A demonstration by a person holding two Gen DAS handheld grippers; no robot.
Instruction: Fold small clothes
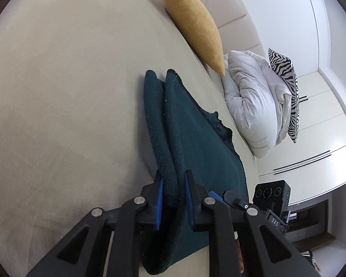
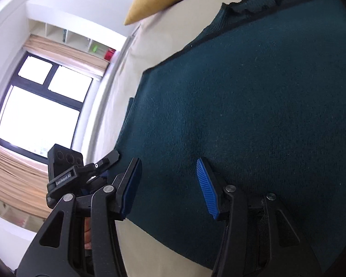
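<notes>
A dark green knit sweater [image 1: 196, 133] lies on a beige bed sheet [image 1: 69, 80]. My left gripper [image 1: 174, 196] is shut on a raised fold of the sweater, pinched between its blue pads [image 1: 159, 198]. In the right wrist view the sweater [image 2: 253, 97] fills most of the frame, lying flat with its collar at the top. My right gripper [image 2: 170, 184] is open, its blue pads [image 2: 206, 189] spread wide just above the sweater near its lower hem. The other gripper [image 2: 80, 173] shows at the sweater's left edge.
A mustard yellow cushion [image 1: 193, 25] leans on the padded headboard [image 1: 230, 7]. A white folded duvet [image 1: 253, 106] and a zebra-print pillow [image 1: 288, 87] lie beyond the sweater. White wardrobes [image 1: 323, 92] stand to the right. A window [image 2: 39, 110] with blinds shows in the right wrist view.
</notes>
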